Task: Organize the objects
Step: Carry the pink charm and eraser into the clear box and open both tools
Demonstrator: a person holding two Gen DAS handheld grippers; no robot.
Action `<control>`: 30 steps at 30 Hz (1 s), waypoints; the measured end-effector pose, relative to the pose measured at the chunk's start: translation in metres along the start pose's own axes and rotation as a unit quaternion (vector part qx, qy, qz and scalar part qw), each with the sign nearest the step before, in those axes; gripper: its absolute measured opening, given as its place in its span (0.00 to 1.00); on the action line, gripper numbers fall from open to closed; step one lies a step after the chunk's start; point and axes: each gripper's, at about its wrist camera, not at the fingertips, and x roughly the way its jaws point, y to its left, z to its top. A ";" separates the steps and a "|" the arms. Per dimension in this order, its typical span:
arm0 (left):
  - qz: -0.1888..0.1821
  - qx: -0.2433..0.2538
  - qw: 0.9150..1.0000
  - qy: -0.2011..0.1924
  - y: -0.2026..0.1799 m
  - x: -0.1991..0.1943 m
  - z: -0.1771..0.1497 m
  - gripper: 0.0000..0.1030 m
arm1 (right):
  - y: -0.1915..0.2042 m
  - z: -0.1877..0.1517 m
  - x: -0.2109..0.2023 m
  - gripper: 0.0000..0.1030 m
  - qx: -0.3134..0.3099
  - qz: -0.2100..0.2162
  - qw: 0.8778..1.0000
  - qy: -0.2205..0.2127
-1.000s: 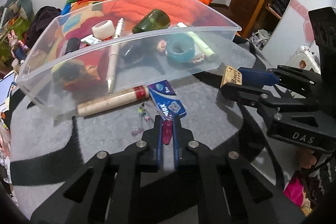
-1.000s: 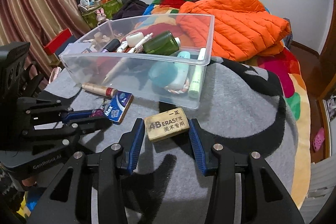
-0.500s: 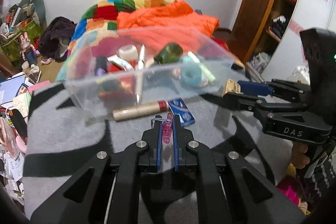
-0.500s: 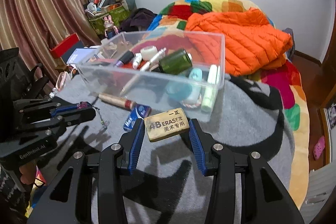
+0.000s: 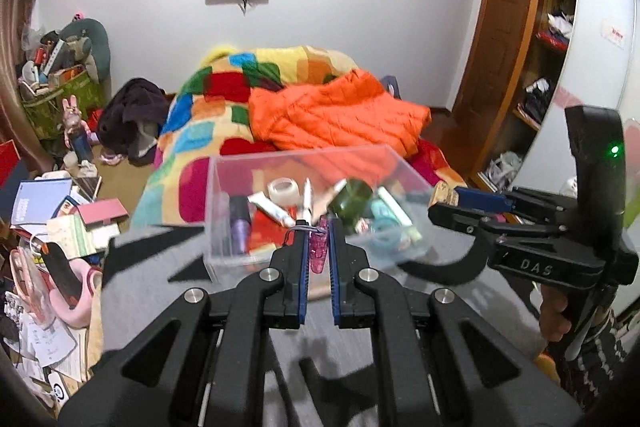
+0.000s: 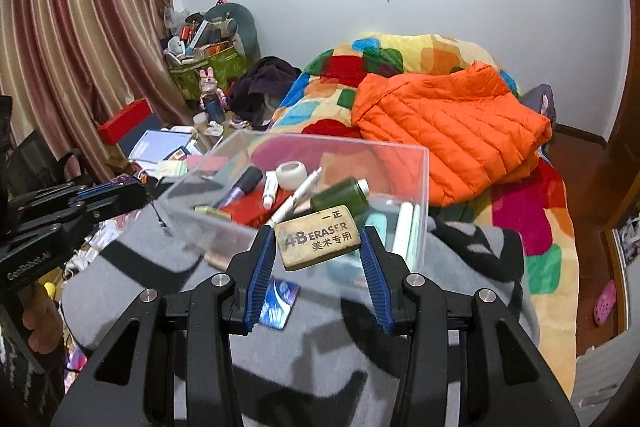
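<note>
A clear plastic bin [image 5: 224, 167] [image 6: 416, 151] stands on the grey blanket [image 5: 152, 267] and holds a tape roll, pens, tubes and a green bottle [image 6: 340, 197]. My left gripper [image 5: 318, 247] is shut on a small pink translucent charm [image 5: 317, 253] with a cord, held up in front of the bin. My right gripper [image 6: 318, 247] is shut on a tan 4B eraser [image 6: 318, 237], raised just before the bin's near wall. Each gripper shows in the other's view: the right one [image 5: 452, 201], the left one [image 6: 132, 193].
A blue packet [image 6: 280, 301] and a tan tube [image 6: 218, 259] lie on the blanket before the bin. Behind are a bed with a patchwork quilt [image 6: 400, 55] and an orange jacket [image 6: 448, 123]. Floor clutter [image 5: 48, 211] is at the left; a wooden wardrobe [image 5: 520, 67] at the right.
Both grippers have risen and pulled back with their loads; the bin now looks smaller and lower in both views. The charm is lifted off the blanket.
</note>
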 end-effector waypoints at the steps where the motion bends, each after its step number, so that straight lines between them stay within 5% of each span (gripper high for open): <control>1: 0.001 -0.001 1.000 -0.003 0.000 -0.001 0.001 0.08 | 0.000 0.003 0.002 0.39 0.003 0.003 1.000 0.001; 10: 0.021 -0.005 1.000 -0.004 0.012 0.027 0.016 0.08 | -0.002 0.018 0.040 0.39 0.021 -0.006 0.999 0.025; 21: 0.005 -0.010 0.996 0.090 0.020 0.093 0.009 0.08 | -0.015 0.012 0.073 0.39 0.025 -0.037 0.997 0.063; 30: -0.003 0.007 0.997 0.078 0.008 0.077 0.007 0.19 | 0.001 0.011 0.062 0.43 -0.015 -0.045 0.997 0.054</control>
